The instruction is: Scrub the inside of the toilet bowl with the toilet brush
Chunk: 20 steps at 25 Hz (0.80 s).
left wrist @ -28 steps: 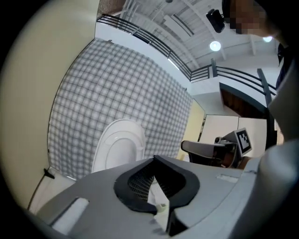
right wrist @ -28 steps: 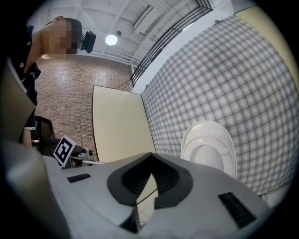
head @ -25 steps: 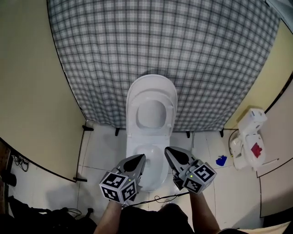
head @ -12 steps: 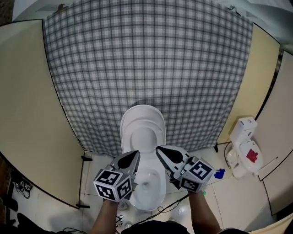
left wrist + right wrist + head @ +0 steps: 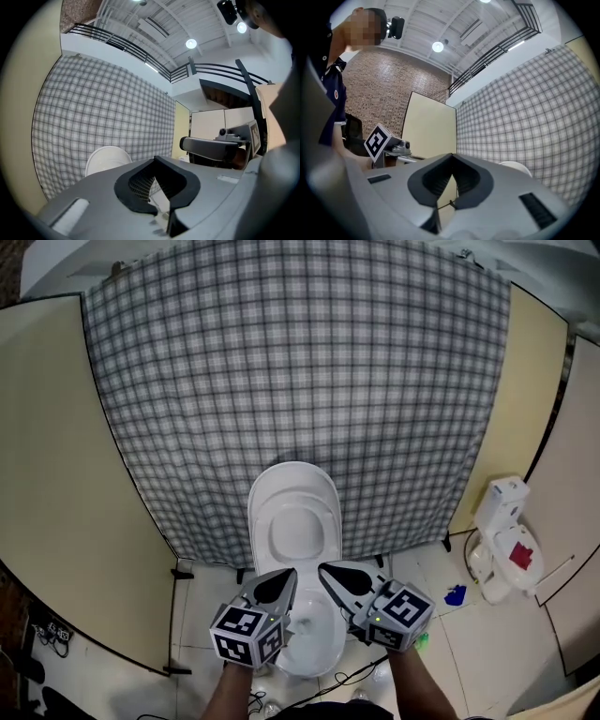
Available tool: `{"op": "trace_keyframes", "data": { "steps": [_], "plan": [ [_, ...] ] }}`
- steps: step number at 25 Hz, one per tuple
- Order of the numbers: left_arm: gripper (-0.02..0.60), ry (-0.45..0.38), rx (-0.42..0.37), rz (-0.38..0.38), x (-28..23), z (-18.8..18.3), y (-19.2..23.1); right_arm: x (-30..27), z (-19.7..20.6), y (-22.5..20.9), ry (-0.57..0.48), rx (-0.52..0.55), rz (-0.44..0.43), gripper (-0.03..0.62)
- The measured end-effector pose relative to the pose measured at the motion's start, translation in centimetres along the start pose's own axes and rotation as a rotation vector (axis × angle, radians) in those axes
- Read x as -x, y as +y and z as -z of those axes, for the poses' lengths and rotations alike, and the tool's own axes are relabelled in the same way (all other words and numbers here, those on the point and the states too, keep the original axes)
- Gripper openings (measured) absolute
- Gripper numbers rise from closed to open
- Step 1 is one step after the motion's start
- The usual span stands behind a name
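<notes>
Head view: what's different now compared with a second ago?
The view has tipped up: the toilet sits lower and smaller, with more checked curtain above it. The left gripper and right gripper have drawn slightly closer over the toilet's front. Both stay shut and empty; nothing was picked up.

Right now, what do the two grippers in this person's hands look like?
The left gripper and right gripper match: grey wedge-shaped shells tapering to black ribbed pads, each carrying a cube of black-and-white square markers. The forearms show no sleeves.
</notes>
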State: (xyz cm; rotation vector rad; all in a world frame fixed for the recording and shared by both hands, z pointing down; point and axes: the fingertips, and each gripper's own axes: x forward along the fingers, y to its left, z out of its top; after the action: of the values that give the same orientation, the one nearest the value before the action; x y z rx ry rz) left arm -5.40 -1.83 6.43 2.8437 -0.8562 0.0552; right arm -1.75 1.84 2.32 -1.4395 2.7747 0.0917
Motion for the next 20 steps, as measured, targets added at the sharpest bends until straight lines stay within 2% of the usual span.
{"op": "trace_keyframes", "data": {
  "steps": [4, 8, 12, 16, 20],
  "plan": [
    [0.000, 0.000, 0.015, 0.028, -3.0, -0.2, 0.1, 0.0, -0.2, -2.6, 0.009, 0.011, 0.028, 0.000],
    [0.000, 0.042, -0.004, -0.019, -3.8, -1.5, -1.9, 1.9, -1.6, -3.9, -0.019, -0.041, -0.006, 0.000],
    [0.000, 0.021, -0.005, -0.025, -2.0, -0.5, -3.6, 3.7, -1.1, -2.0, -0.014, -0.017, -0.015, 0.000],
    [0.000, -0.012, -0.010, 0.003, -0.2, 1.5, -0.3, 0.6, 1.2, 0.4, -0.009, 0.026, 0.004, 0.000],
    [0.000, 0.024, -0.008, 0.020, -1.7, -0.9, 2.1, -2.2, -0.4, -1.4, -0.002, -0.007, 0.024, 0.000]
  ]
}}
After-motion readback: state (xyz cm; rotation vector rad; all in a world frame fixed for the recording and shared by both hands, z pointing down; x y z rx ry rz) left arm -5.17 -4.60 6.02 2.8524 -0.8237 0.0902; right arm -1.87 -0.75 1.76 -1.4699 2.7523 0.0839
